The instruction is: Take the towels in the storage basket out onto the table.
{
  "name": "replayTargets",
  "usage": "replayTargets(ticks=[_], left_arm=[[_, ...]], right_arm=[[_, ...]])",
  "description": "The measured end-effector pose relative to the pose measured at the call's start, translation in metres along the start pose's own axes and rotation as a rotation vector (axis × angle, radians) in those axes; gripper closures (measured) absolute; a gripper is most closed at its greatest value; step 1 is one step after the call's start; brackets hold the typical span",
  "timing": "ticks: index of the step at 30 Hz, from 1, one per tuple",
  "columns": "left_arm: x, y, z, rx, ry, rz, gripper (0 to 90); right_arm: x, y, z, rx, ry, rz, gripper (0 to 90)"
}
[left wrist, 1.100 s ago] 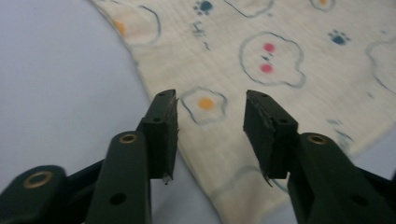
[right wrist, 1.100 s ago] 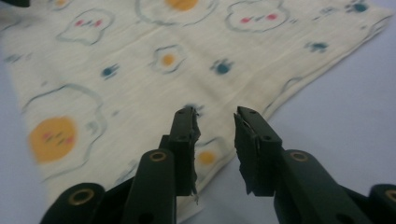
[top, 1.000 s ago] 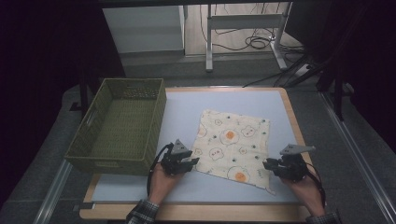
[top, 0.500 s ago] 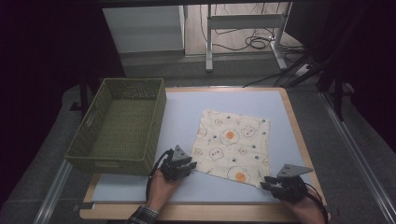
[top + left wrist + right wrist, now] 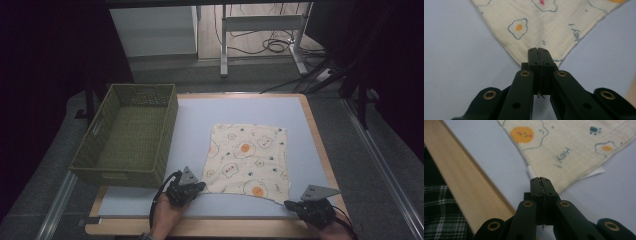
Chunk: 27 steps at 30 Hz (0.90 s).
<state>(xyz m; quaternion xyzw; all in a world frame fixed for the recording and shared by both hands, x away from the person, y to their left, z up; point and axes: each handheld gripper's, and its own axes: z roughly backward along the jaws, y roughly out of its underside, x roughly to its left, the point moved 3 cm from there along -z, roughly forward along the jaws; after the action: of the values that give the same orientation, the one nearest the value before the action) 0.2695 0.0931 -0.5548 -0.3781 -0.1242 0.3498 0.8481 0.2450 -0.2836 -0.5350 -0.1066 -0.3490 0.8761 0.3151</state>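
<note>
**Both near corners of the egg-print cloth pinched, fold not yet begun**

Jaws on both grippers are clenched, each on a near corner of the cloth. In the left gripper view the left gripper [image 5: 538, 50] has its jaws pressed together over the tip of a corner, and in the right gripper view the right gripper [image 5: 540, 180] does the same beside a small white label [image 5: 531, 173] that pokes out from the hem. The right jaws have just been closing, with the corner between them.

Largest first: the tabletop [image 5: 200, 115], pale blue with a wooden rim, carries everything. A green woven basket [image 5: 127, 135] stands along its left edge, and nothing can be seen inside it. The cloth [image 5: 248, 159] lies flat right of the tabletop's centre, apart from the basket, its near edge close to the near edge of the tabletop. In the high view the left gripper [image 5: 189, 189] sits at the cloth's near left corner and the right gripper [image 5: 305, 206] at its near right corner.

Judging by this, the work looks to be folding the cloth, perhaps for the basket. Only the grasp is done; the cloth is still fully spread, with no corner clearly lifted and no crease. Lifting, folding and any placing remain.

The cloth is close to square, so it has hardly any long axis. It lies slightly skewed to the tabletop's edges.
</note>
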Motion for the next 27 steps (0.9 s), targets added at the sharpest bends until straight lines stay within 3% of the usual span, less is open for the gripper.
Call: replayTargets(ticks=[2,3,6,7,10,12,13,15,17,19,22,26,27], left_arm=[[-0.001,0.003,0.003,-0.009,-0.003,0.004,89.0],[0.0,0.004,0.003,-0.015,-0.008,0.008,83.5],[0.002,0.005,0.004,-0.025,-0.014,0.022,69.8],[0.002,0.005,0.004,-0.031,-0.017,0.031,62.6],[0.003,0.007,0.001,-0.011,-0.022,0.031,56.2],[0.003,0.009,-0.002,-0.015,-0.015,0.044,55.8],[0.004,0.01,-0.002,-0.022,-0.011,0.052,57.6],[0.004,0.01,-0.002,-0.026,0.012,0.054,70.7],[0.003,0.01,-0.003,-0.026,0.046,0.058,84.5],[0.001,0.009,-0.002,-0.019,0.038,0.043,86.9],[-0.003,0.01,0.003,-0.019,0.073,0.053,87.5],[-0.015,0.015,0.012,-0.007,0.129,0.038,86.1],[-0.017,0.016,0.013,-0.016,0.123,0.037,82.9]], right_arm=[[0.002,0.003,0.004,-0.005,0.004,0.004,89.7],[0.002,0.002,0.006,-0.016,0.01,0.002,89.4],[-0.004,-0.003,0.007,-0.048,0.033,-0.011,71.5],[-0.006,-0.006,0.006,-0.052,0.041,-0.016,69.7],[-0.01,-0.013,-0.004,-0.037,0.019,-0.013,61.3],[-0.009,-0.014,-0.015,0.009,0.036,0.023,61.7],[-0.007,-0.013,-0.018,0.013,0.062,0.053,67.0],[-0.005,-0.013,-0.017,0.018,0.051,0.055,83.6],[-0.004,-0.013,-0.017,0.022,0.065,0.052,88.2],[-0.003,-0.012,-0.015,0.027,0.058,0.049,88.7],[-0.002,-0.009,-0.01,0.024,0.036,0.042,88.8],[0.005,0.0,0.003,0.024,-0.001,0.024,88.4],[0.006,0.002,0.006,0.024,-0.007,0.022,87.8]])
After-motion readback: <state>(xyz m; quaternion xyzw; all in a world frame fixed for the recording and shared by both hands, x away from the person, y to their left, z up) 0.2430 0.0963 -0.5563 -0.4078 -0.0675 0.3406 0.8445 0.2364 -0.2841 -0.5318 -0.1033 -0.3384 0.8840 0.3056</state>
